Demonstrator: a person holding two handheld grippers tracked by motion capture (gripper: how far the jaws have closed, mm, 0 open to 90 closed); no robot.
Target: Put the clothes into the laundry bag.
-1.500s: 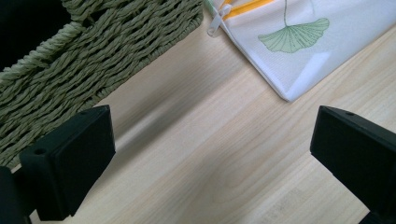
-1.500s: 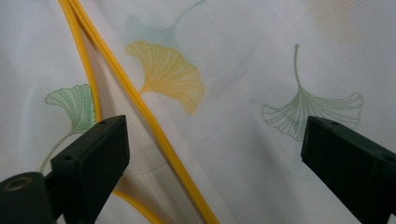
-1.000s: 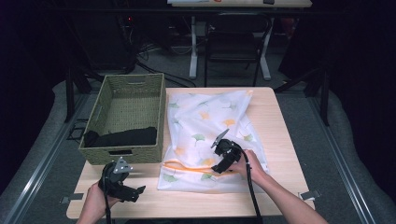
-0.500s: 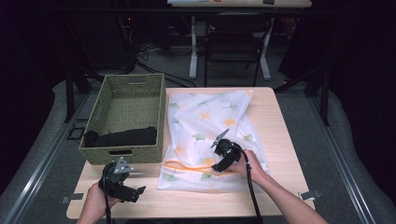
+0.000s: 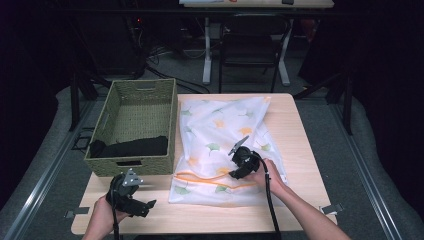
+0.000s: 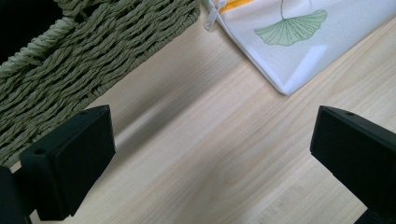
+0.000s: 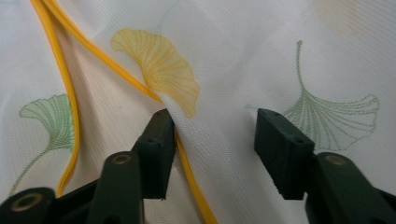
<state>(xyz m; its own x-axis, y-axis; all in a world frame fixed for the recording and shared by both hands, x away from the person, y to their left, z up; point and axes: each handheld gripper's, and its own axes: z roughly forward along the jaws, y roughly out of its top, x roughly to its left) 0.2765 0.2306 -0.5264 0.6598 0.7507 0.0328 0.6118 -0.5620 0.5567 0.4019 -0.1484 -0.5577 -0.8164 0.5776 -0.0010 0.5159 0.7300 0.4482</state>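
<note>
A white mesh bag (image 5: 220, 125) printed with ginkgo leaves lies flat on the wooden table (image 5: 300, 130). Its orange zipper (image 5: 205, 176) runs across the near end. My right gripper (image 5: 235, 172) rests on the bag by that zipper. In the right gripper view it (image 7: 212, 140) is open, a ridge of mesh rises between the jaws, and the left jaw touches the orange zipper (image 7: 187, 163). My left gripper (image 5: 147, 206) is open over bare wood at the table's front left. Its own view shows the gripper (image 6: 210, 158) between the basket (image 6: 93, 51) and the bag's corner (image 6: 289, 56).
A green woven basket (image 5: 172, 125) stands on the table's left side, against the bag's left edge, with a folded black garment (image 5: 130, 146) inside at its near end. Dark floor, table legs and cables lie beyond the far edge.
</note>
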